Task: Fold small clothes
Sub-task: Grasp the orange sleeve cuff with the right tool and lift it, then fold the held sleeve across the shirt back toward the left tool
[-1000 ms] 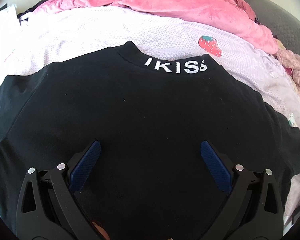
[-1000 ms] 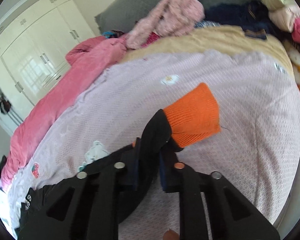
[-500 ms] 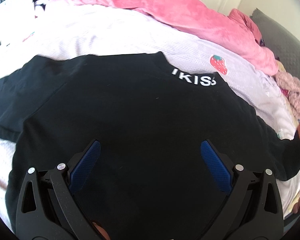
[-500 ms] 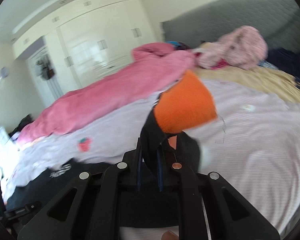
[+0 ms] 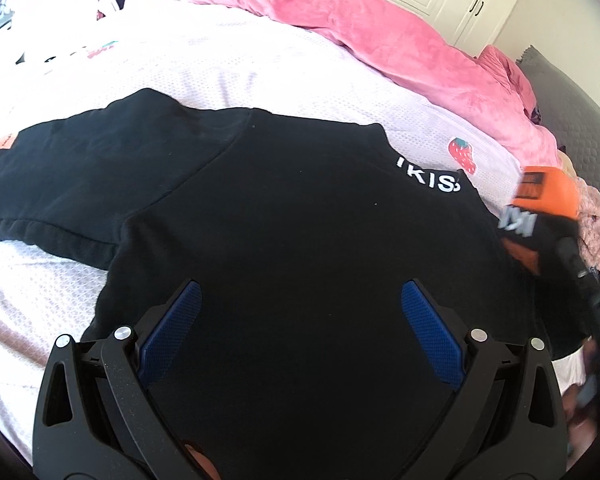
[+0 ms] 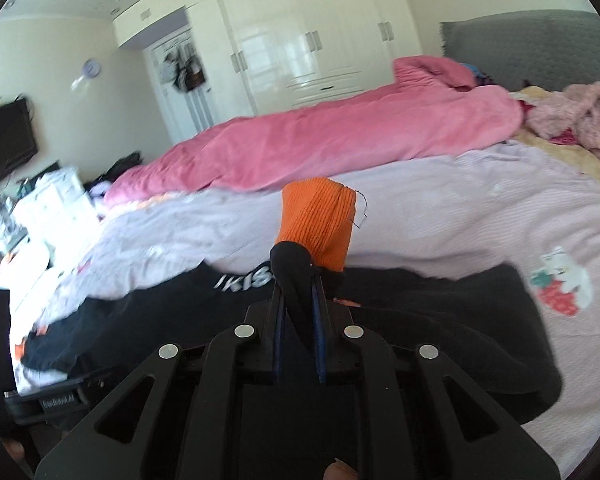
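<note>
A black sweatshirt (image 5: 300,220) with white collar lettering lies flat, back up, on the lilac bedspread (image 5: 228,68). Its one sleeve (image 5: 68,176) stretches out to the left. Above the shirt's lower body hovers my left gripper (image 5: 300,304), open, with nothing between its blue pads. In the right wrist view my right gripper (image 6: 298,300) is shut on the other black sleeve (image 6: 296,276), just below its orange ribbed cuff (image 6: 318,220), and holds it up over the shirt (image 6: 420,320) near the collar. That cuff (image 5: 548,192) shows blurred at the right edge of the left wrist view.
A pink duvet (image 6: 320,148) lies along the far side of the bed. Pink fluffy clothes (image 6: 580,116) and a grey headboard (image 6: 532,48) are at the right. White wardrobes (image 6: 300,32) stand behind. White items (image 6: 56,200) sit at the left.
My right gripper has swung the orange-cuffed sleeve up off the bed and across over the shirt's collar. The left gripper has shifted so the collar now sits further right in its view; its jaws stay open.
</note>
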